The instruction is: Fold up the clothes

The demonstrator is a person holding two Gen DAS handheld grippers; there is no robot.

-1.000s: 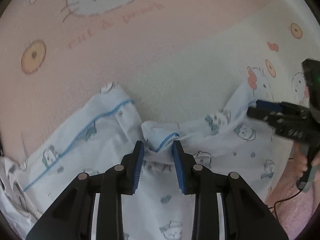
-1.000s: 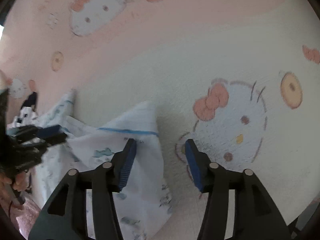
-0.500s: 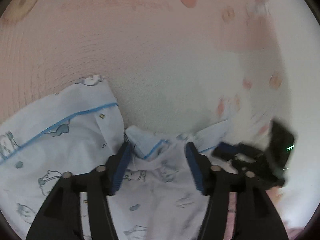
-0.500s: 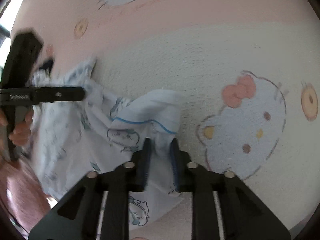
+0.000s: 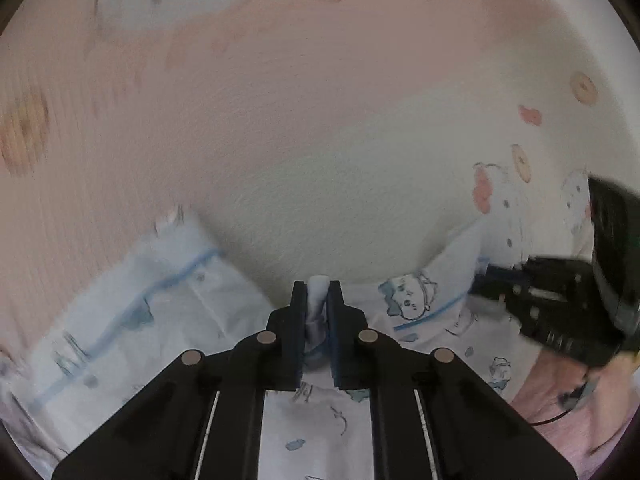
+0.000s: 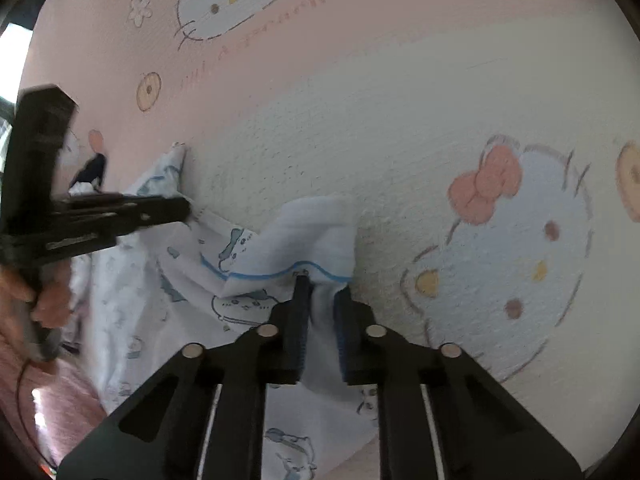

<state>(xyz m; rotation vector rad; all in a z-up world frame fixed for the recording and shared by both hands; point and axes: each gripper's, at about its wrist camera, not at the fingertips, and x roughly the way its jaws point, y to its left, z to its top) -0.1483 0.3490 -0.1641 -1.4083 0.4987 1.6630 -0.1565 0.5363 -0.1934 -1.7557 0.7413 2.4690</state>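
A white garment (image 5: 172, 312) with blue piping and small cartoon prints lies crumpled on a pink and cream Hello Kitty sheet (image 5: 320, 140). My left gripper (image 5: 317, 292) is shut on a bunched fold of the garment near its upper edge. My right gripper (image 6: 322, 288) is shut on another fold of the garment (image 6: 312, 236), at a piped edge. In the left wrist view the right gripper (image 5: 480, 280) appears at the right, on the cloth. In the right wrist view the left gripper (image 6: 184, 210) appears at the left.
The sheet (image 6: 400, 140) spreads beyond the garment in both views. A hand (image 6: 44, 300) holds the left gripper's handle at the left edge. Pink fabric (image 5: 560, 400) and a thin cable lie at the lower right of the left wrist view.
My left gripper was open around the fold and has closed on it. My right gripper, open one second ago, closed on its fold and still holds it. Both views have shifted.
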